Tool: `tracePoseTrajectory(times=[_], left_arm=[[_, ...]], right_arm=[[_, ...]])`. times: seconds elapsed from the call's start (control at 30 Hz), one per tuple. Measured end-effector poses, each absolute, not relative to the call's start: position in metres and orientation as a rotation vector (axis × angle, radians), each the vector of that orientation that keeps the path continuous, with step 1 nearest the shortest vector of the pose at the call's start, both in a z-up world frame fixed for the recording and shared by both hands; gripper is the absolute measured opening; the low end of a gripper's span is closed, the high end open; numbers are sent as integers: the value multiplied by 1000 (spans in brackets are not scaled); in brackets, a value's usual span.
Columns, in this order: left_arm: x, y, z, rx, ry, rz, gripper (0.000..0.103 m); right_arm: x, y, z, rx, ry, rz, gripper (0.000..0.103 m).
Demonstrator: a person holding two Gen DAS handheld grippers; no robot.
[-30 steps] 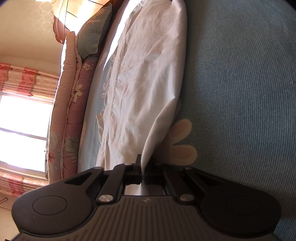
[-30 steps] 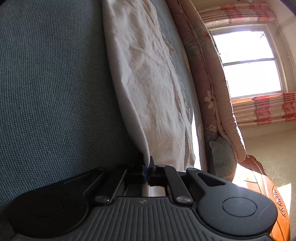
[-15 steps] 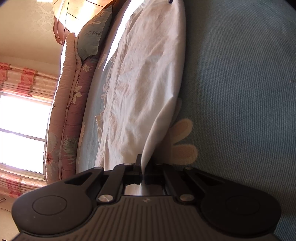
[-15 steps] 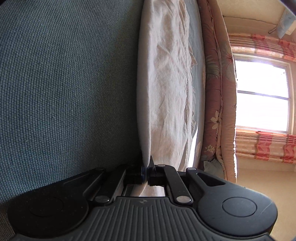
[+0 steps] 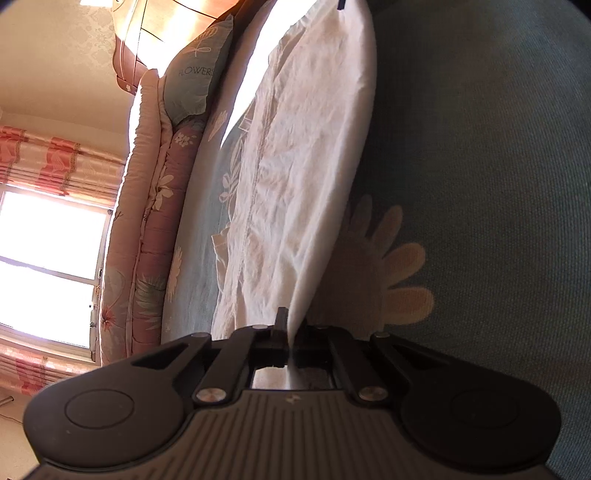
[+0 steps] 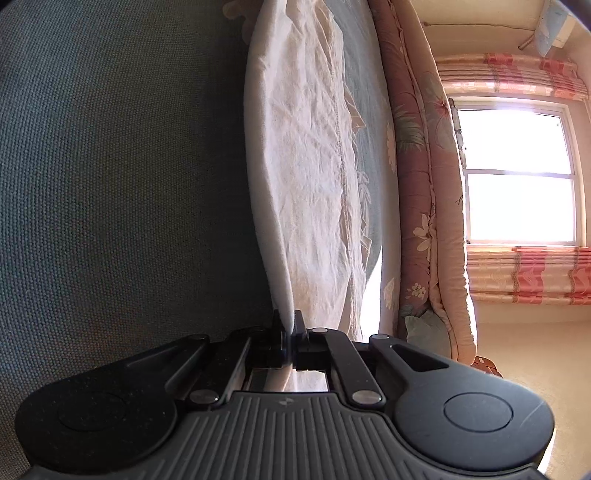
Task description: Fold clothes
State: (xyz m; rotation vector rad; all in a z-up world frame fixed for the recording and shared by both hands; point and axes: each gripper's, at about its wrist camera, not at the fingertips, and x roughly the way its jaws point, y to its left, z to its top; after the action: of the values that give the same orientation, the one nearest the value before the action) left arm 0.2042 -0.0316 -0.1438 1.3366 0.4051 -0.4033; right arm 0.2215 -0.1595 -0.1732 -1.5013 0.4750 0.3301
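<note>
A white wrinkled garment (image 5: 295,177) lies stretched along the blue-green bed sheet (image 5: 480,184), its near edge lifted off the sheet. My left gripper (image 5: 290,328) is shut on one end of that edge, and the cloth rises from between its fingers. In the right wrist view the same white garment (image 6: 306,166) runs away from the camera. There my right gripper (image 6: 289,325) is shut on the other end of the edge. A seam runs down the garment's length. The tip of the other gripper shows as a dark speck at the garment's far end (image 5: 341,3).
A rolled pink floral quilt (image 5: 147,221) lies along the far side of the bed (image 6: 417,184), with a blue cushion (image 5: 195,77) beside a wooden headboard (image 5: 155,33). Beyond are a bright window (image 6: 517,173) and striped pink curtains (image 6: 524,273). A cream flower print (image 5: 399,266) marks the sheet.
The right wrist view has rolled, so the garment now runs straight up the frame instead of slanting. Both grippers have lifted slightly with the edge still pinched.
</note>
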Motion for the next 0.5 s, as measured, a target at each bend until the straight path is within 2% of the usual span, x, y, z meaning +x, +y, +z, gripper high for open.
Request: tracePoseTrajectory(times=[0.5], left_arm=[[181, -31, -118, 1370, 377, -411, 0]], right_arm=[[216, -160, -129, -1408, 514, 369, 6]])
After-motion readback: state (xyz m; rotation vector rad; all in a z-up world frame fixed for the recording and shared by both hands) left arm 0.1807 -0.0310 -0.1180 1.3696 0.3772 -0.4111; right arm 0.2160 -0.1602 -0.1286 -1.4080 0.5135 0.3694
